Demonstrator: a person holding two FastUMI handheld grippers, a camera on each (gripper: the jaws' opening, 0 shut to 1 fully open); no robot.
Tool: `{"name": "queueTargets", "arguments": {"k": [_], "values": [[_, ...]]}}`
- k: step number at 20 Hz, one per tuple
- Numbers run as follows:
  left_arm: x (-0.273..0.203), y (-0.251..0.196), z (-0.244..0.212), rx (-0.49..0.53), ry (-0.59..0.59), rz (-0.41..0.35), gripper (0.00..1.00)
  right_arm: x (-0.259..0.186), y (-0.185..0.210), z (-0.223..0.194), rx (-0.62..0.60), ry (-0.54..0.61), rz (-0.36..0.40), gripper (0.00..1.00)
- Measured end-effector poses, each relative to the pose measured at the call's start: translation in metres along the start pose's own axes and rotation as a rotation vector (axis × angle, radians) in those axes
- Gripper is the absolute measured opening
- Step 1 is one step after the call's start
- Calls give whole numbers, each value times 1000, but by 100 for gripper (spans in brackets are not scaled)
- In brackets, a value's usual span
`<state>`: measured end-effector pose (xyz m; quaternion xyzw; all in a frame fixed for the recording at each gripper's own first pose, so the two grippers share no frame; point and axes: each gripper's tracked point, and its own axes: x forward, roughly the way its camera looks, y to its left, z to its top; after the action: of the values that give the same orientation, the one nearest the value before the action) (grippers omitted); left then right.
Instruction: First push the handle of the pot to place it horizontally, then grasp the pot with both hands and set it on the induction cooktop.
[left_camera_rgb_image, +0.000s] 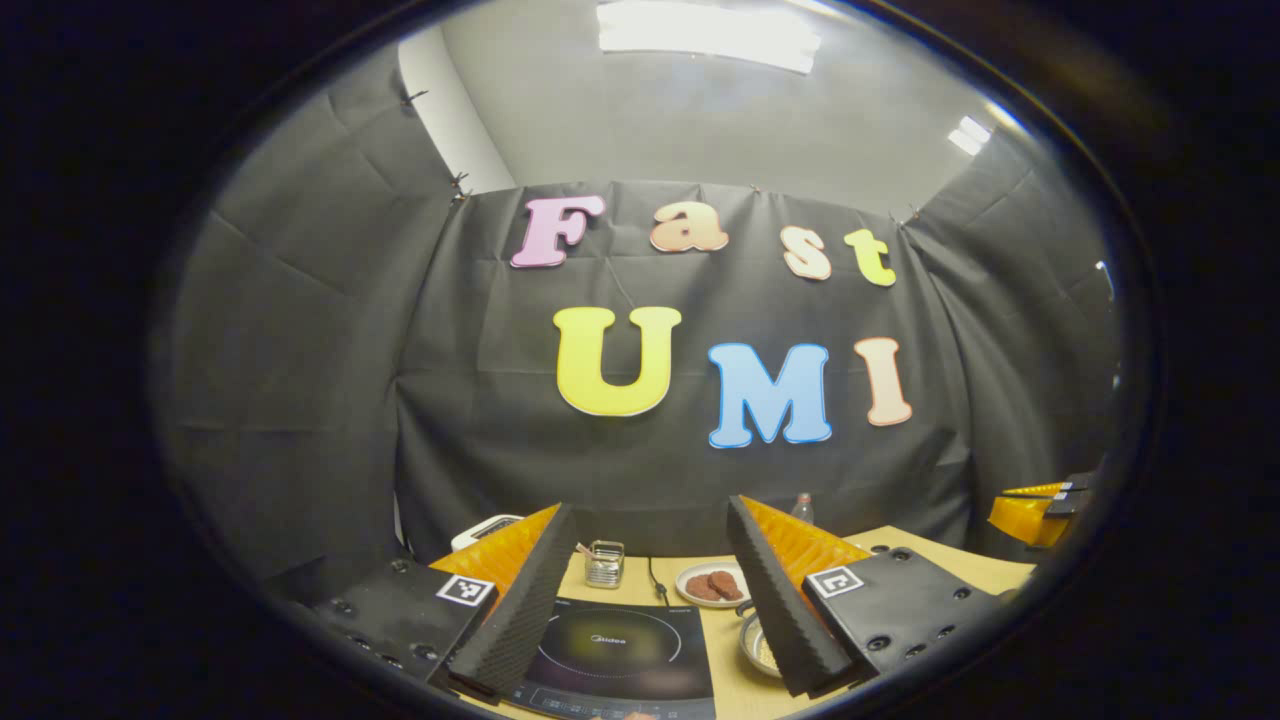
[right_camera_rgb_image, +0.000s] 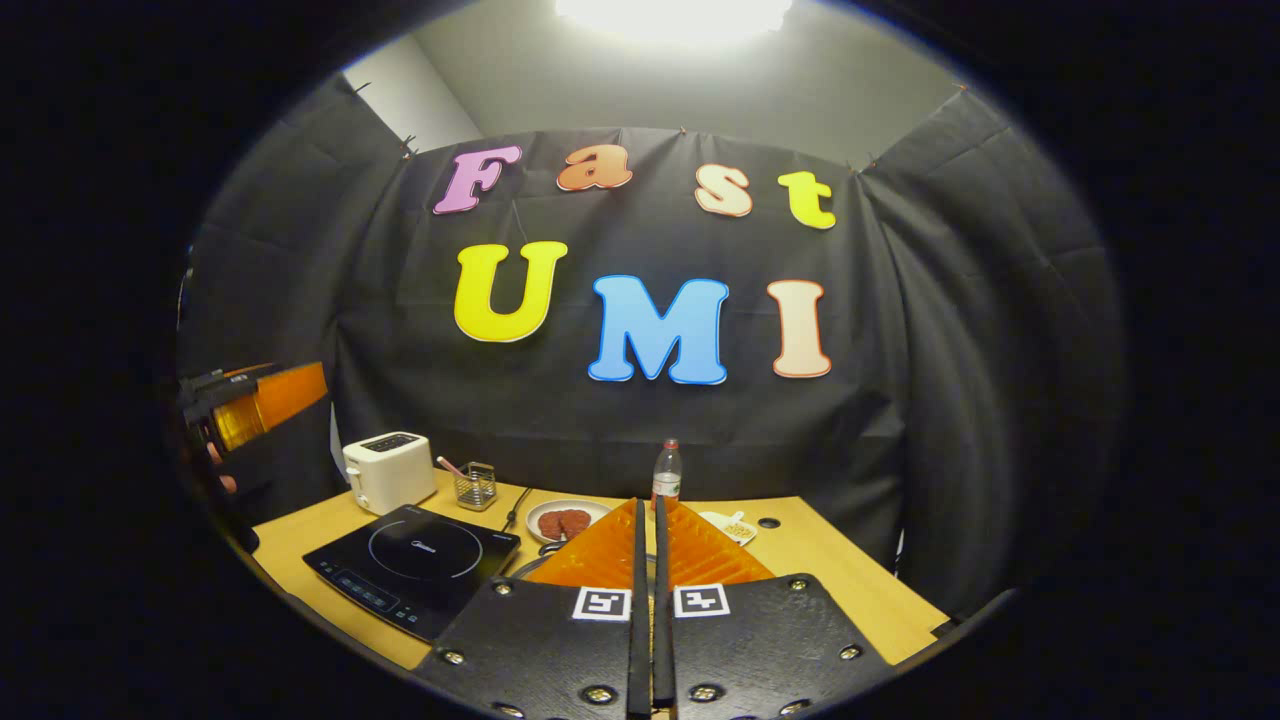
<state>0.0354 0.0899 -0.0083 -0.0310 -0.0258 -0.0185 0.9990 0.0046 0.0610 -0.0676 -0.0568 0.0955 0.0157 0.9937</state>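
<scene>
Both hand-held grippers hung above a wooden table. Seen in the left gripper view, the left gripper had its fingers spread wide with nothing between them, and under the gap lay the black induction cooktop. Just right of the cooktop, a sliver of the pot showed beside the right-hand finger; its handle could not be made out. Behind it sat a plate of brown patties and a small wire holder. Seen in the right gripper view, the right gripper had its fingers pressed together, gripping nothing. A white toaster stood behind the cooktop, and a bottle stood by the wall.
</scene>
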Motion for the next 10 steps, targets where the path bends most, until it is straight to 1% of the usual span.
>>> {"name": "queueTargets", "arguments": {"k": [1,5,6,7,10], "values": [[-1,8,-5,4,6,10,98,2,12,-13,-7,27,21,1],[-1,16,-11,3,14,23,98,-2,24,-57,-33,158,108,1],[-1,16,-16,3,26,30,99,-1,26,-68,-34,191,130,1],[1,15,-19,0,36,32,95,-1,30,-78,-33,223,160,1],[4,7,-25,6,52,38,95,2,35,-112,-42,311,228,1]]}}
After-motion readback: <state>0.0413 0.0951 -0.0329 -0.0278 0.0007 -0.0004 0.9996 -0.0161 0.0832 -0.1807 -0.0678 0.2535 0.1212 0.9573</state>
